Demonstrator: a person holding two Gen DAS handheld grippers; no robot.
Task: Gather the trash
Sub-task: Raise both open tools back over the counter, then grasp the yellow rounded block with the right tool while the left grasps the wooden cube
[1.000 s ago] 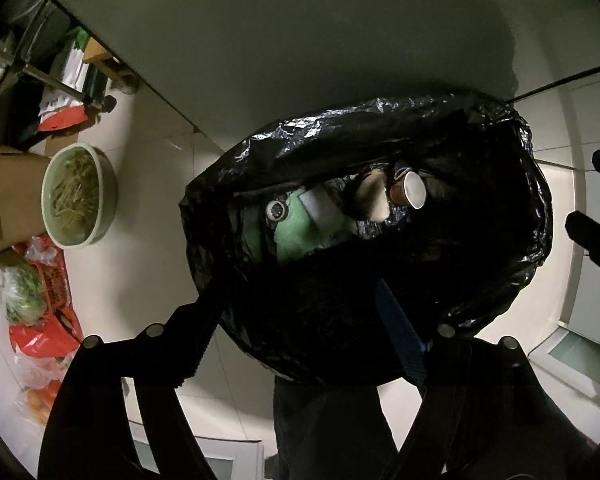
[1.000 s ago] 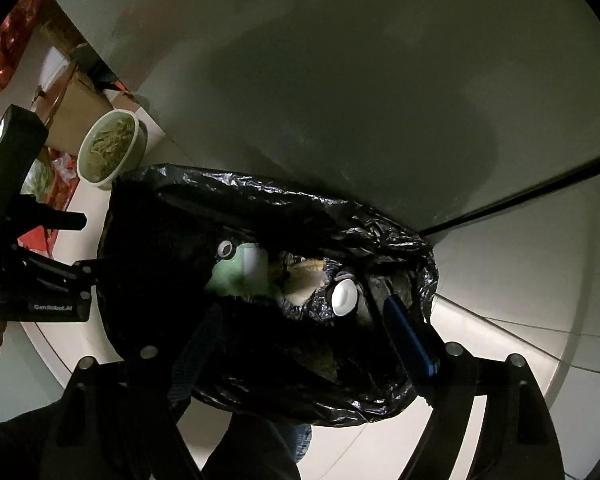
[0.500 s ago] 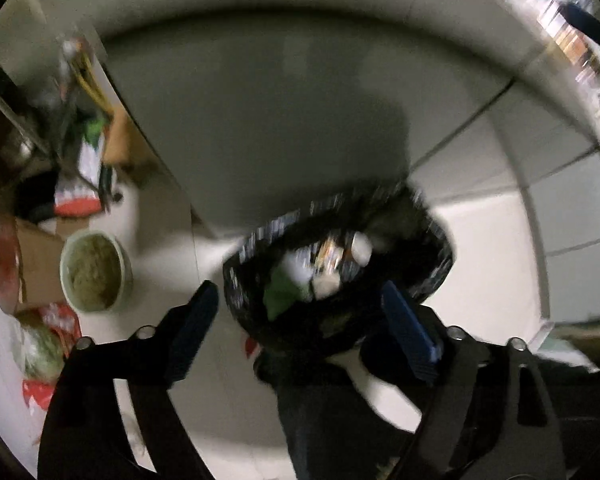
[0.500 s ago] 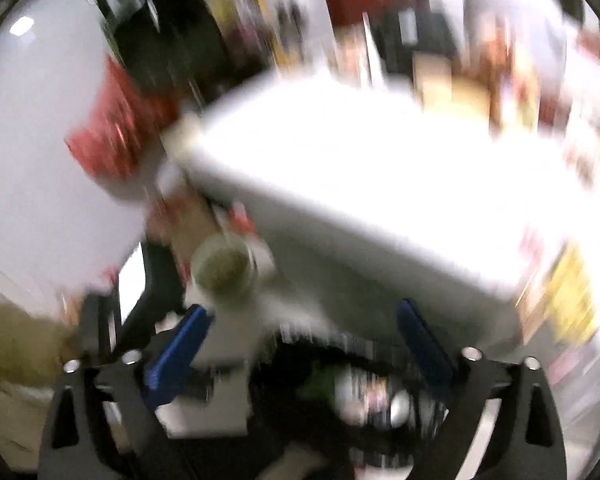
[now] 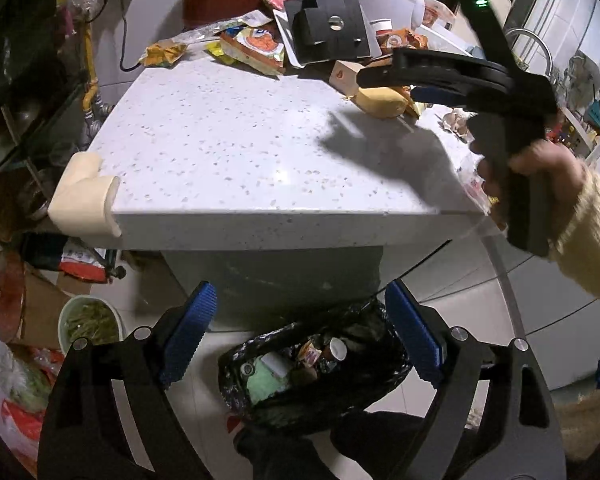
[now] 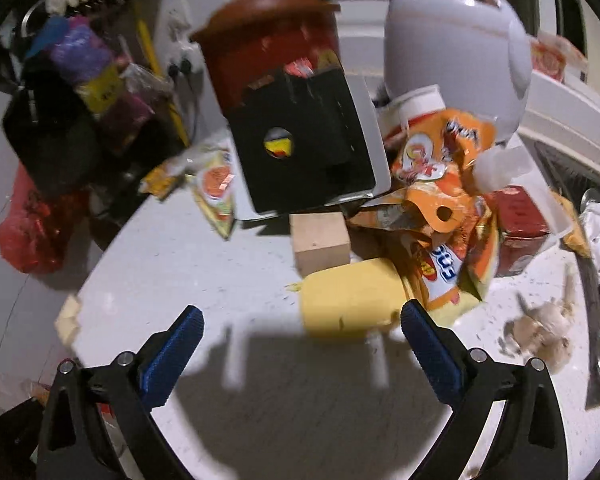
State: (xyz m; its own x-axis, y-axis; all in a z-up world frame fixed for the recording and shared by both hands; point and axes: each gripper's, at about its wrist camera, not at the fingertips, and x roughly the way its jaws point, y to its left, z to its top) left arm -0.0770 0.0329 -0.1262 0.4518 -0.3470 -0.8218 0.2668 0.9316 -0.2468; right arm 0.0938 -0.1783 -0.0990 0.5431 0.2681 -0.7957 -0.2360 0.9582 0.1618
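A black trash bag (image 5: 312,372) sits on the floor below the counter, with cups and a green wrapper inside. My left gripper (image 5: 304,332) is open and empty above it. My right gripper (image 6: 300,344) is open and empty over the white counter (image 6: 284,400), just in front of a yellow wrapper (image 6: 348,300). Orange snack wrappers (image 6: 440,208) and a wooden block (image 6: 320,240) lie behind it. In the left wrist view the right gripper (image 5: 384,80) reaches over the counter (image 5: 240,152) toward the yellow wrapper (image 5: 380,102).
A white rice cooker (image 6: 456,56), a red-brown pot (image 6: 272,40) and a black holder (image 6: 300,140) stand at the counter's back. Crumpled scraps (image 6: 544,328) lie right. A bowl of greens (image 5: 90,324) and boxes sit on the floor left. A foam guard (image 5: 86,196) covers the counter corner.
Both grippers have risen from close over the trash bag. The right one swung up onto the counter toward the wrappers; the left one pulled back so the bag looks smaller.
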